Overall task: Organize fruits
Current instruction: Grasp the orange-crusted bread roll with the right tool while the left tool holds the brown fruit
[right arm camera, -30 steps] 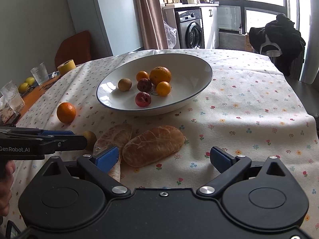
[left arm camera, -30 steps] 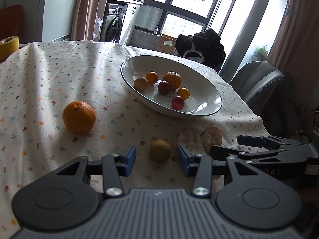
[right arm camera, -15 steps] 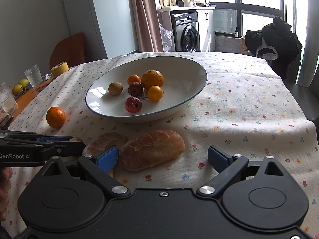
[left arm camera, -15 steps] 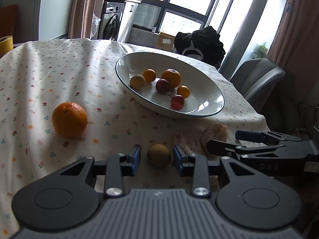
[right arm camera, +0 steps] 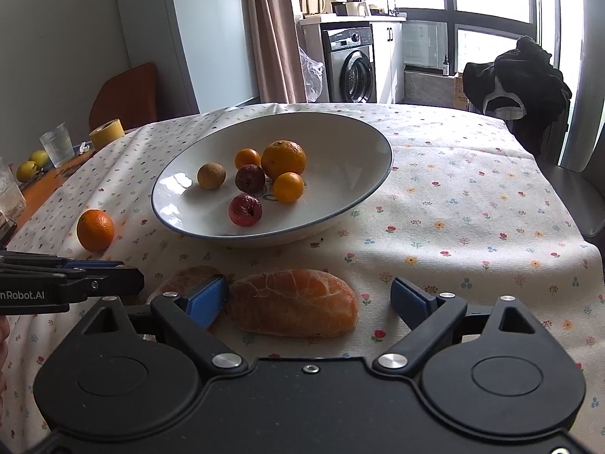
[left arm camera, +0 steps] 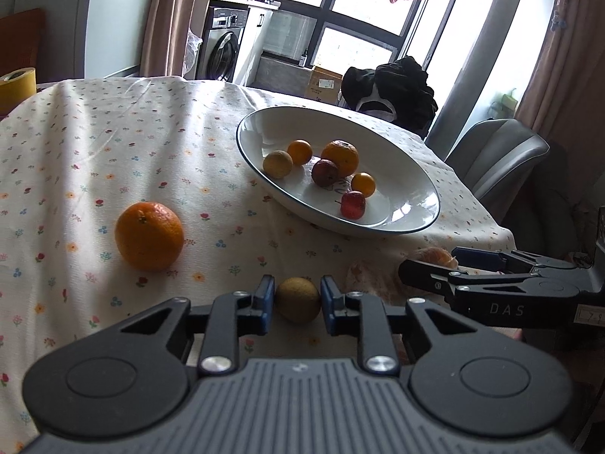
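A small yellow-brown fruit lies on the flowered tablecloth, and my left gripper is shut on it, both blue pads against its sides. A whole orange sits to its left. The white bowl beyond holds several small fruits. In the right wrist view, my right gripper is open around a peeled orange piece, which lies closer to the left finger. A second peeled piece is partly hidden behind that finger. The bowl stands just past them.
A yellow tape roll, drinking glasses and yellow fruits stand at the far left. A grey chair and a black garment are beyond the table's right edge, which drops off close to the peeled pieces.
My left gripper's fingers have closed in from wide apart onto the small yellow-brown fruit. My right gripper has come forward around the peeled orange piece and stayed open.
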{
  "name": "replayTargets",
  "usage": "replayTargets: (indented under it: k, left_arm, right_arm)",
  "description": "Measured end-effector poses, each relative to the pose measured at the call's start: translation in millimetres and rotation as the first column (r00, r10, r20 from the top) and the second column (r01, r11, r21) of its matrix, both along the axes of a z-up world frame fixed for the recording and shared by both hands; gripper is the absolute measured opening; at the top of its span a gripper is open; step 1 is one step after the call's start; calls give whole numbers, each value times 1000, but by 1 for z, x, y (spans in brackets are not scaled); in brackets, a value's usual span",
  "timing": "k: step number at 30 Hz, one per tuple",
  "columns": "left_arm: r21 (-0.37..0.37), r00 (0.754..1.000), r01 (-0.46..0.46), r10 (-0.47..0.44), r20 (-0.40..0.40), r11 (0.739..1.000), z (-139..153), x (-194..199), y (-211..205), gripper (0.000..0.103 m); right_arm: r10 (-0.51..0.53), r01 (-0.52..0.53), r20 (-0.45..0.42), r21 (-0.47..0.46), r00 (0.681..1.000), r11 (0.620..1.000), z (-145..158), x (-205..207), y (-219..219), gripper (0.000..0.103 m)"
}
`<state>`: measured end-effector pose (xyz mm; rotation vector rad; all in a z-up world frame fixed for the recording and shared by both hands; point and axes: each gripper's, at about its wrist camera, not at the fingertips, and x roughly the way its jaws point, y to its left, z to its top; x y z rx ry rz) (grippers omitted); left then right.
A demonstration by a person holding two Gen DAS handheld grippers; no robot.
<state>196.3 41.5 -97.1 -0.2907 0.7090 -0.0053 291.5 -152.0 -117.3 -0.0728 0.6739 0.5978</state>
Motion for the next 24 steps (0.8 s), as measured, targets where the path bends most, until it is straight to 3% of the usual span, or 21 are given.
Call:
replayTargets:
  k: [13, 20, 24]
  left_arm:
    - [-10, 1000, -25, 25, 8, 1000, 1, -8, 11, 24]
    - [-15, 999, -35, 35, 10, 999, 1, -11, 15, 24]
    - [-14, 999, -31, 31, 13, 999, 2, -13, 14, 24]
  right_arm:
    - [-11, 13, 30, -68, 999, 998, -2, -8, 14, 89]
    - [-26, 32, 54, -113, 998, 993, -2, -10, 11, 78]
    - [-4, 12, 62, -127, 998, 992, -2, -8, 11, 79]
